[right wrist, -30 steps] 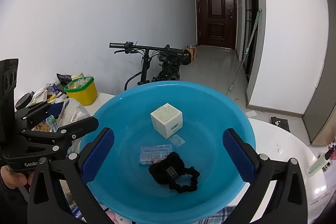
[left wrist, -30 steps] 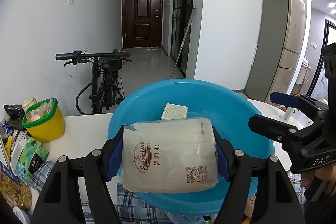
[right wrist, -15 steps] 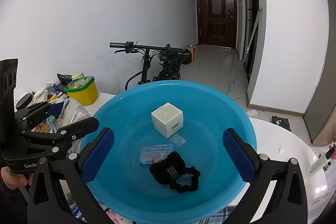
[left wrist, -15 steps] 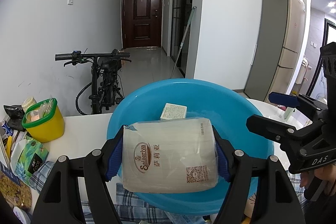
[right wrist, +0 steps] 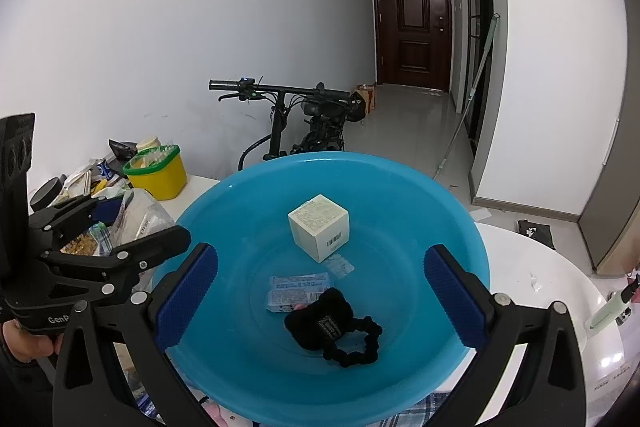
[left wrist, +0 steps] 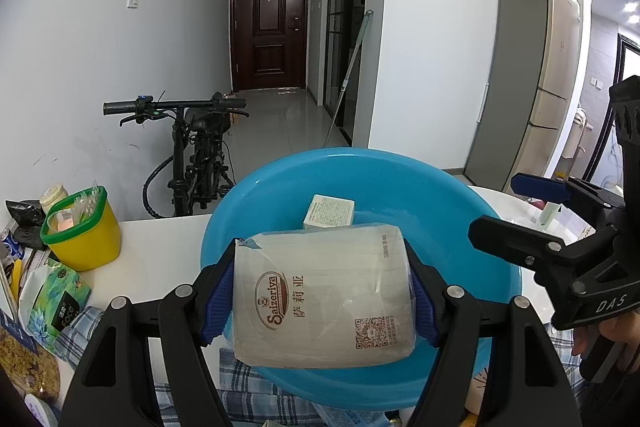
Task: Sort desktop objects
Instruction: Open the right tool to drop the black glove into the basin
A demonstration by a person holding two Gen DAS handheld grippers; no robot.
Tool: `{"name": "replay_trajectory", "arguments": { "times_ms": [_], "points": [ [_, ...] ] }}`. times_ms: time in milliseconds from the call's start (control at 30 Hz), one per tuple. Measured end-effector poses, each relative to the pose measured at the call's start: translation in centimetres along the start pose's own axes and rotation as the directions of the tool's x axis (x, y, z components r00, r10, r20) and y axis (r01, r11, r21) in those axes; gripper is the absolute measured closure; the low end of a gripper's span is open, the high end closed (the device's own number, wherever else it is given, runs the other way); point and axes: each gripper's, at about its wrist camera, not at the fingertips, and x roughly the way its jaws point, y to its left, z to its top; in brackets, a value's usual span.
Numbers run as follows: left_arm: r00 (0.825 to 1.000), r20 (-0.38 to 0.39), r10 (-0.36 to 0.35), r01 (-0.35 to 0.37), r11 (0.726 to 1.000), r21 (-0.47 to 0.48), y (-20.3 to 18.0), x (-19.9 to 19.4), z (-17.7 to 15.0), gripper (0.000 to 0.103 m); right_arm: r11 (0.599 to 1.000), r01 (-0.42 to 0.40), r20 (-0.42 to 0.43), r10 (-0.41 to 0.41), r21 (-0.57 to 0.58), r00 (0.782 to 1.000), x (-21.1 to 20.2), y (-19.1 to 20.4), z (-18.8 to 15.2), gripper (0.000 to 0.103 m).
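The left gripper (left wrist: 323, 291) clamps a white pack (left wrist: 323, 293) between its blue pads, over the near rim of a blue basin (left wrist: 420, 187). Beyond the jaws a small box (left wrist: 329, 211) sits in the basin. The right gripper (left wrist: 532, 215) hangs to the right.

- Basin (right wrist: 460, 227): blue plastic, smooth, glossy.
- Napkin pack (left wrist: 324, 299): clear glossy film wrap, slightly creased, over stacked white paper.
- Left gripper (left wrist: 320, 303): matt black plastic; blue pads (left wrist: 218, 291) finely ribbed, rubbery-looking.
- Small box (right wrist: 319, 227): matt white card, printed.
- Hair tie (right wrist: 334, 327): black cloth, fuzzy, matt.
- Tub (left wrist: 86, 235): yellow plastic, green rim, smooth.
- Table (right wrist: 532, 275): white, smooth, glossy.
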Motion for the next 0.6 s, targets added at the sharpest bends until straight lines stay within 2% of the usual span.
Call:
{"name": "replay_trajectory", "arguments": {
  "times_ms": [600],
  "points": [
    [1.0, -0.001, -0.001, 0.001, 1.0, 0.0, 0.09, 0.05, -0.09, 0.028, 1.0, 0.005, -0.009, -0.005, -0.001, 1.0, 0.13, 0.02, 0.39, 0.0]
  ]
}}
